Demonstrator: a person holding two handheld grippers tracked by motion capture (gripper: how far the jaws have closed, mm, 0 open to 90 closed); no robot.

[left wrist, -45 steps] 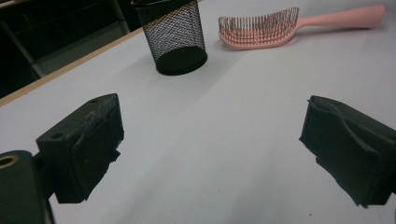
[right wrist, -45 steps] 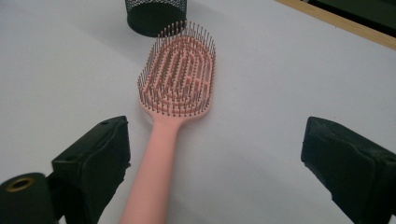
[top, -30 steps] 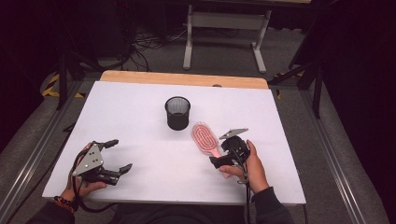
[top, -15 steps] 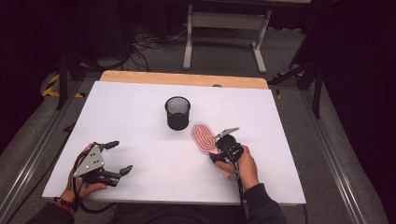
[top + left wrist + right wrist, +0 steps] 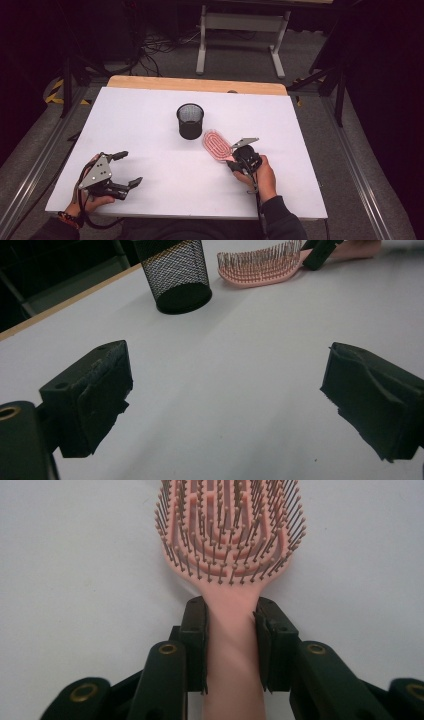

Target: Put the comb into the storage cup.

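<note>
The step in hand is the grasp: the right claw [image 5: 230,645] has its jaws on either side of the pink brush [image 5: 231,545] at the neck of the handle, and they have just been closing, with the handle between them. In the right gripper view the pads look pressed against both flanks of the handle, though a hairline gap on one side cannot be ruled out — so I read it as grasping the brush. The brush lies bristles-up on the white bench [image 5: 150,120], right of centre, its head just beside the near right of the black mesh cup [image 5: 190,121] and apparently not touching it. The left claw [image 5: 125,169] hangs released, jaws wide, over the near left of the bench, well apart from everything. The next move, as I judge it, calls for a firm hold and a clean lift, then tipping the brush upright over the cup so that it drops in handle-down — the cup is light and could be knocked over by a careless approach. Against the earlier frame, the right hand has crept left and farther toward the cup and the brush has slid with it, head closer to the cup; the left hand has stayed put.
</note>
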